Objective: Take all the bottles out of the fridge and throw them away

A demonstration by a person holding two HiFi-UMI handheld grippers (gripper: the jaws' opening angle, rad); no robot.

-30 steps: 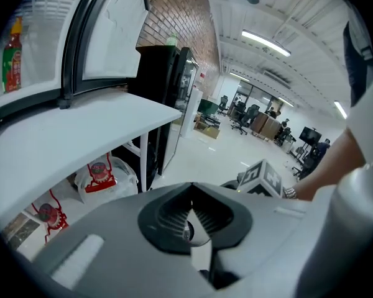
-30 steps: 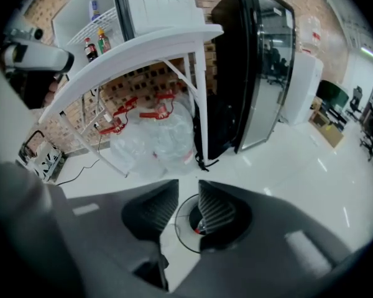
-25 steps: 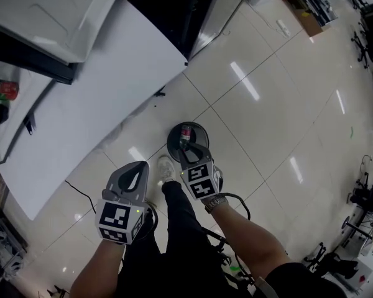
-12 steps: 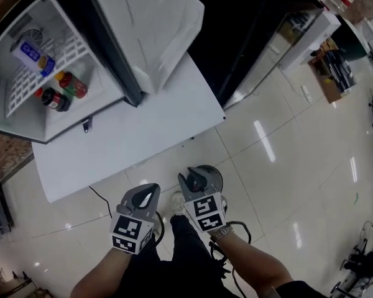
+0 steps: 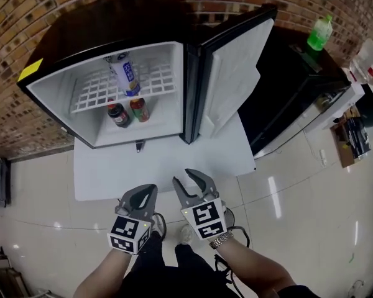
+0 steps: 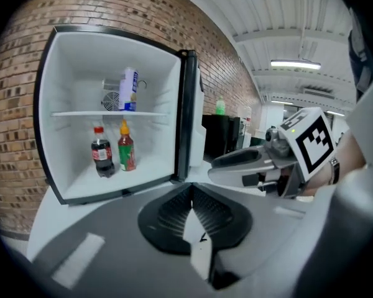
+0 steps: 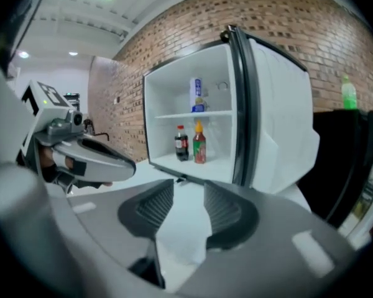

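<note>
The fridge (image 5: 62,67) stands open. A white-and-blue bottle (image 5: 125,73) lies on its wire shelf. Below it stand a dark cola bottle (image 5: 117,114) and a red bottle with an orange cap (image 5: 139,109); all three show in the left gripper view (image 6: 129,89) (image 6: 101,152) (image 6: 125,146). Both grippers hang in front of the fridge, well short of it. My left gripper (image 5: 146,189) (image 6: 190,188) is shut and empty. My right gripper (image 5: 181,177) (image 7: 188,185) is open, its jaws have just been opening, and nothing is between them.
The fridge door (image 5: 236,73) swings out to the right. A white board (image 5: 168,163) lies under the fridge. A black cabinet (image 5: 298,85) at right carries a green bottle (image 5: 320,33). Brick wall behind; my legs and a shoe (image 5: 185,233) are below.
The view has swung up from the floor bin to the open fridge. Both grippers have risen and now point at the fridge. The right jaws stand wider apart; the bin is out of sight.
</note>
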